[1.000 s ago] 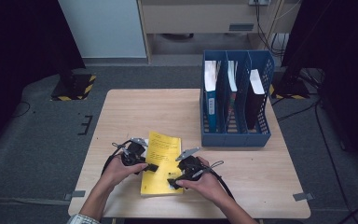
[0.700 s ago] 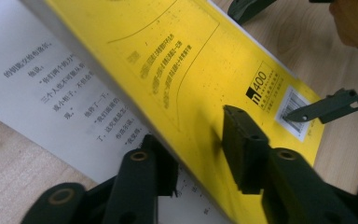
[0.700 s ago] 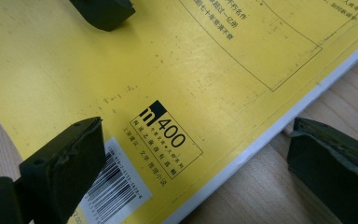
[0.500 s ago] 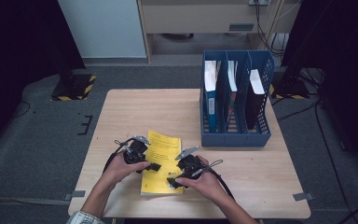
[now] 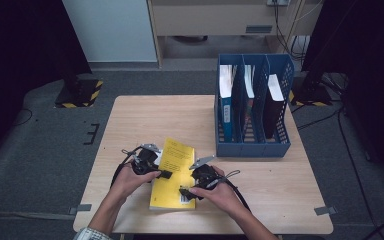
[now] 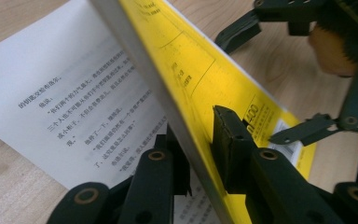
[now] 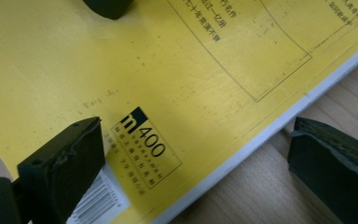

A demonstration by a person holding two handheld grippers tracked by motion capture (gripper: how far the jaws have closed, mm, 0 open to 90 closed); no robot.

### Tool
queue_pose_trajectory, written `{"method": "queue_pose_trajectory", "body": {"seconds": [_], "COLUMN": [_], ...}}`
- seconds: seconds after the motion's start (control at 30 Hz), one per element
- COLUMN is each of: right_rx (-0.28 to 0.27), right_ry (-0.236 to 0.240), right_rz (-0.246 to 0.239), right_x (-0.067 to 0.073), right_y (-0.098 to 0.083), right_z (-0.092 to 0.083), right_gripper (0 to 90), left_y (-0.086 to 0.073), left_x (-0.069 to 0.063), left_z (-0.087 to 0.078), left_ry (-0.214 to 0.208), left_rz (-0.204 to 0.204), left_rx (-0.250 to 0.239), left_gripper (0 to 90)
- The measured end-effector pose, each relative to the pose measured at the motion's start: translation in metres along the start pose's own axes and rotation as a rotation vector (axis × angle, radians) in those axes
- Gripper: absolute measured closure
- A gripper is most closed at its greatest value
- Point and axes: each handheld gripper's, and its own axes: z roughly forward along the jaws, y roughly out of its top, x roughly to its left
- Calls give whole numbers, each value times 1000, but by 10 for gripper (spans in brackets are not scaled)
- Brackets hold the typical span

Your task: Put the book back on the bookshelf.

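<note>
Yellow book (image 5: 172,172) cover pinched by L gripper (image 6: 198,154), just closing; R gripper (image 7: 205,154) spread over corner; could tear if yanked

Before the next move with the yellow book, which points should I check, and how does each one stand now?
1. Left gripper clamps the thin yellow paperback book: ok; the jaws have just been closing, the lifted cover edge between them.
2. Right gripper holds the book: not ok; its jaws stand apart, one over the cover, one over the light wooden table.
3. Cover raised off the printed white page: ok.
4. Free slot in the blue plastic file rack: cannot tell.
5. Table between book and rack free: ok.
</note>
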Motion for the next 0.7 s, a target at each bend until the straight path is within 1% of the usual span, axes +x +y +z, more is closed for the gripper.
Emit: {"method": "queue_pose_trajectory", "body": {"seconds": [0.03,0.13,0.23,0.3,0.33,0.47,0.53,0.6,0.63,0.7], "right_rx": [-3,-10,-19,-24,-29,-21,-31,-57,-64,-73], "right_ry": [7,12,30,50,61,95,117,156,180,215], "right_rz": [-2,12,32,45,40,56,62,77,89,95], "right_x": [-2,-6,-12,-14,-16,-20,-23,-28,-30,-33], "right_y": [0,1,2,3,3,6,7,6,6,5], "right_z": [0,0,-1,-1,0,0,0,0,0,0], "right_gripper": [36,32,29,28,25,23,49,96,109,135], "left_y": [0,-1,-1,0,0,1,1,1,1,1], "left_x": [0,-2,-3,-3,-3,-5,-6,-6,-5,-6], "left_z": [-1,-3,-6,-8,-8,-11,-13,-15,-16,-17], "left_ry": [-3,-13,-31,-49,-54,-59,-59,-62,-67,-72], "left_rz": [-2,1,4,6,11,23,23,28,27,27], "left_rx": [-6,-20,-36,-45,-48,-50,-51,-53,-56,-60], "left_gripper": [778,792,799,807,813,824,826,828,830,833]}}
